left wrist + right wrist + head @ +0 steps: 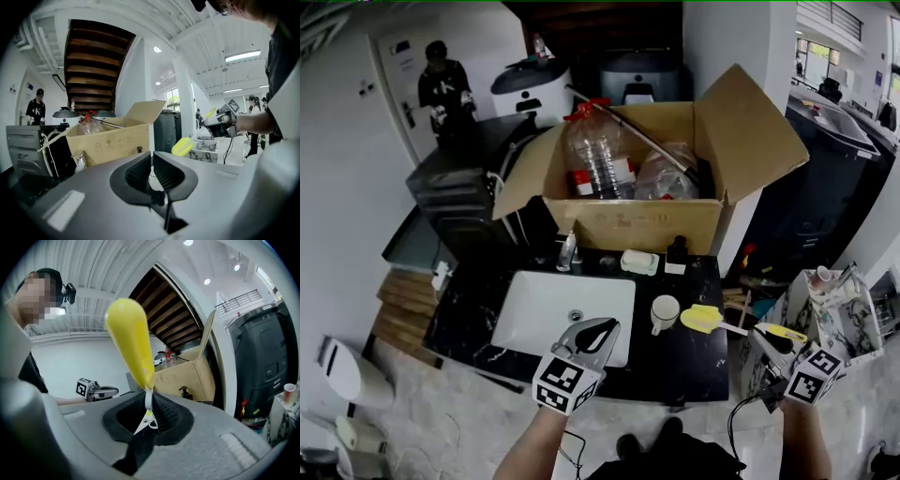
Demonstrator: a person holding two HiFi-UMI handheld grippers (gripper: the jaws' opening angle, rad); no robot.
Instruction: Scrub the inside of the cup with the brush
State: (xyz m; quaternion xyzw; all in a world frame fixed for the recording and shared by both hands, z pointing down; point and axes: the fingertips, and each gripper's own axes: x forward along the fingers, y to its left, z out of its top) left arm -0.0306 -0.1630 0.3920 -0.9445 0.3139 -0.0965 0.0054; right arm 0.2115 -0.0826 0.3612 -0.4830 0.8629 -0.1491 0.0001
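Yellow plastic stands out: a brush (703,320) with a yellow head, thin white shaft and yellow handle, held in the person's right gripper (772,340). In the right gripper view, the fingers (161,413) of the right gripper (148,404) pinch the white shaft just below the head, and the head points up and away from them.

The landmark is a white rectangular sink (534,300) set into a black tabletop (694,361). The cup (664,312), a white mug, stands upright on the tabletop just right of the sink, with nothing touching it. In the head view the brush head lies just right of the cup, outside it and not over its mouth. The left gripper (598,333) hovers over the sink's right front corner, near the cup but apart from it. In the left gripper view its fingers (140,171) are pressed together on nothing. Behind the sink sits an open cardboard box (628,225) holding clear plastic bottles.

The brush is in hand, so that part of the job looks settled. The cup is not steadied and the brush is not inside it, so no scrubbing is under way. The cup's inside is too small here to show whether it has been scrubbed. What remains, most likely, is steadying the cup, lowering the head in and working it around the inner wall.
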